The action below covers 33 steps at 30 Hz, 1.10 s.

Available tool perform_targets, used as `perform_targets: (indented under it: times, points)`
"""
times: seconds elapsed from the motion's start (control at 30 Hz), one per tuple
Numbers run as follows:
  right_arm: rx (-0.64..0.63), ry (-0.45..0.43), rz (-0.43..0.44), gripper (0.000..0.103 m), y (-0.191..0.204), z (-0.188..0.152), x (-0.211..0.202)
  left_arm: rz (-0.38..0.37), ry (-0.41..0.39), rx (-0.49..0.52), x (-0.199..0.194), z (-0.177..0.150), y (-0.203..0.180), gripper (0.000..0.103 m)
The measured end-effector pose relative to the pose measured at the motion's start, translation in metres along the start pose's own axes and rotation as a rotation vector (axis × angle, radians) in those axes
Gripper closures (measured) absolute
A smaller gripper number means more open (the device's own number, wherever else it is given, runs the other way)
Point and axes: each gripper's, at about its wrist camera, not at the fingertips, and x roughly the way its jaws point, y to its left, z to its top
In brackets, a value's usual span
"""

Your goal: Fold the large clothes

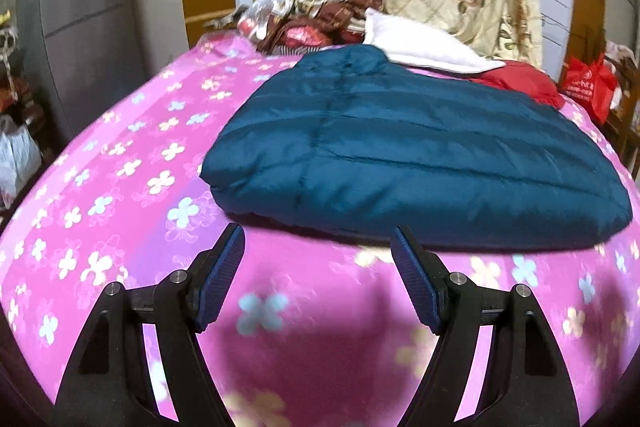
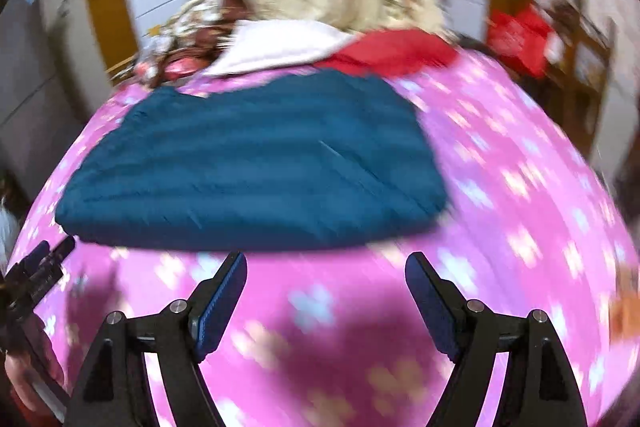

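Currently left gripper [image 1: 318, 239] and right gripper [image 2: 326, 263] are held wide apart, empty, short of the folded teal quilted puffer jacket [image 1: 400, 151] on the pink floral bedsheet [image 1: 132, 147].

Your bed [image 1: 120, 155] wears a pink flowered sheet. On it lies the folded teal quilted jacket [image 1: 400, 151], with a white pillow [image 1: 420, 47], red garment [image 1: 520, 79] and heaped bedding [image 1: 320, 15] behind.

Left gripper [image 1: 318, 239] and right gripper [image 2: 326, 265] both gape, holding nothing.
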Motion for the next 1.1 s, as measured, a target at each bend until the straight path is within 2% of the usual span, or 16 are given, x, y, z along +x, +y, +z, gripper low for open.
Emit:
perform_targets:
  times: [0.2,0.33,0.4,0.5,0.6,0.77,0.9,1.1]
  points:
    - [0.24,0.009,0.022,0.024,-0.077,-0.06,-0.024,0.047,-0.04,0.103,-0.037,-0.032,-0.036,0.027]
    - [0.31,-0.015,0.042,0.024,-0.098,-0.078,-0.034,0.053,0.0,0.09,-0.055,-0.053,-0.049,0.027]
    - [0.308,-0.038,0.032,0.024,-0.103,-0.084,-0.041,0.048,0.031,0.074,-0.062,-0.065,-0.055,0.027]
    - [0.285,-0.069,0.003,0.024,-0.104,-0.093,-0.049,0.062,0.049,0.126,-0.071,-0.075,-0.071,0.027]
    - [0.26,-0.085,-0.019,0.024,-0.109,-0.099,-0.054,0.064,0.023,0.158,-0.086,-0.077,-0.086,0.027]
    - [0.244,-0.096,-0.031,0.024,-0.112,-0.109,-0.064,0.009,-0.029,0.171,-0.117,-0.072,-0.103,0.027]
    - [0.237,-0.115,-0.037,0.024,-0.11,-0.108,-0.077,-0.024,-0.062,0.164,-0.136,-0.066,-0.101,0.027]
    - [0.183,-0.131,-0.061,0.024,-0.091,-0.101,-0.09,-0.073,-0.06,0.109,-0.15,-0.062,-0.09,0.027]
